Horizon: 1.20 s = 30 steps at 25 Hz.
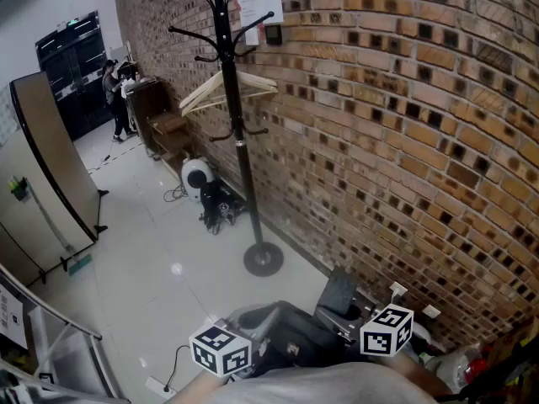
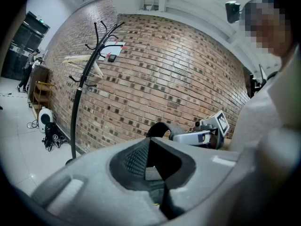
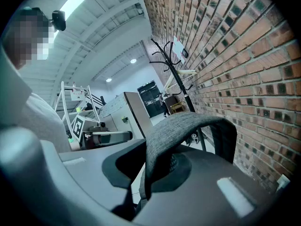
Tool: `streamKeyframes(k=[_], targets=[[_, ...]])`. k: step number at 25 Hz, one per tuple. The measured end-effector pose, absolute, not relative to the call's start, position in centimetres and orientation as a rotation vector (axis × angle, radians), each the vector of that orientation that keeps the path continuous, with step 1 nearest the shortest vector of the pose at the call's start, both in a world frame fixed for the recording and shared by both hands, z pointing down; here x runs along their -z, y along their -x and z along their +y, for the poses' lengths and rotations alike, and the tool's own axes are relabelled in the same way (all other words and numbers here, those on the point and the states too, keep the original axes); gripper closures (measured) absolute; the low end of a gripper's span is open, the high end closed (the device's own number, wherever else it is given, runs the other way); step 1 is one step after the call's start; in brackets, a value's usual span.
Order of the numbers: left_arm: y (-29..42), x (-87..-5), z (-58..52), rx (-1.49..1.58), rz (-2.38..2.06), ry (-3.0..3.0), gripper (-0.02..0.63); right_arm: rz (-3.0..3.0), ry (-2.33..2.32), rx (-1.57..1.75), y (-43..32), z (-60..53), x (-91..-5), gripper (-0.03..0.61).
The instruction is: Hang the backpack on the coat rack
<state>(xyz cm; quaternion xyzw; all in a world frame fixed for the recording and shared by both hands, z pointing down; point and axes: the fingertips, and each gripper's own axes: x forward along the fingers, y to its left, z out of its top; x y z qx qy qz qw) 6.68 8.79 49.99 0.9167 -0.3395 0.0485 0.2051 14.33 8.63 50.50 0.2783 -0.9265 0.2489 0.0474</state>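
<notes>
A dark grey backpack [image 1: 295,339] hangs low in the head view, between my two grippers. My right gripper [image 3: 153,166] is shut on its grey woven strap [image 3: 188,126], which arches up over the jaws. My left gripper [image 2: 150,166] has its jaws together, with dark fabric just below them, apparently part of the backpack. Past the left jaws, the strap loop [image 2: 160,128] and my right gripper [image 2: 197,135] show. The black coat rack [image 1: 240,124] stands ahead against the brick wall [image 1: 404,141], well beyond the backpack. Most of the backpack's body is hidden below the grippers.
A wooden hanger [image 1: 227,91] hangs on the rack above its round base [image 1: 263,259]. A white round appliance [image 1: 197,175] and dark cables [image 1: 217,209] lie by the wall. A partition panel [image 1: 55,167] stands left. A person [image 1: 111,99] is far down the corridor.
</notes>
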Motion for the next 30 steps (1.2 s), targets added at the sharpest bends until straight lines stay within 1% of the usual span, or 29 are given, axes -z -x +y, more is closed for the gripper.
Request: streamKeyframes(k=[6,14,21,30], targets=[[-3.8,-51.1,2.5,-0.125,-0.945,-2.543,0.614,-2.829,-0.853,-0.764,-11.9,2.2,-51.0,0.551],[0.1,-53.1,-11.5,-0.121,-0.896,-2.499,0.614,-2.825,-0.85,-0.805,-8.0,-10.1,-51.5,0.551],[5.2,-50.5,-25.2,-0.099,-0.893,-2.534,0.614,-2.864,-0.817,-0.725,-4.0,-21.7,-49.2,0.551],[8.8,-47.2,-35.6,-0.06,-0.887,-2.603,0.614,-2.895,-0.862,-0.587,-1.0,-34.3,-45.7,0.551]])
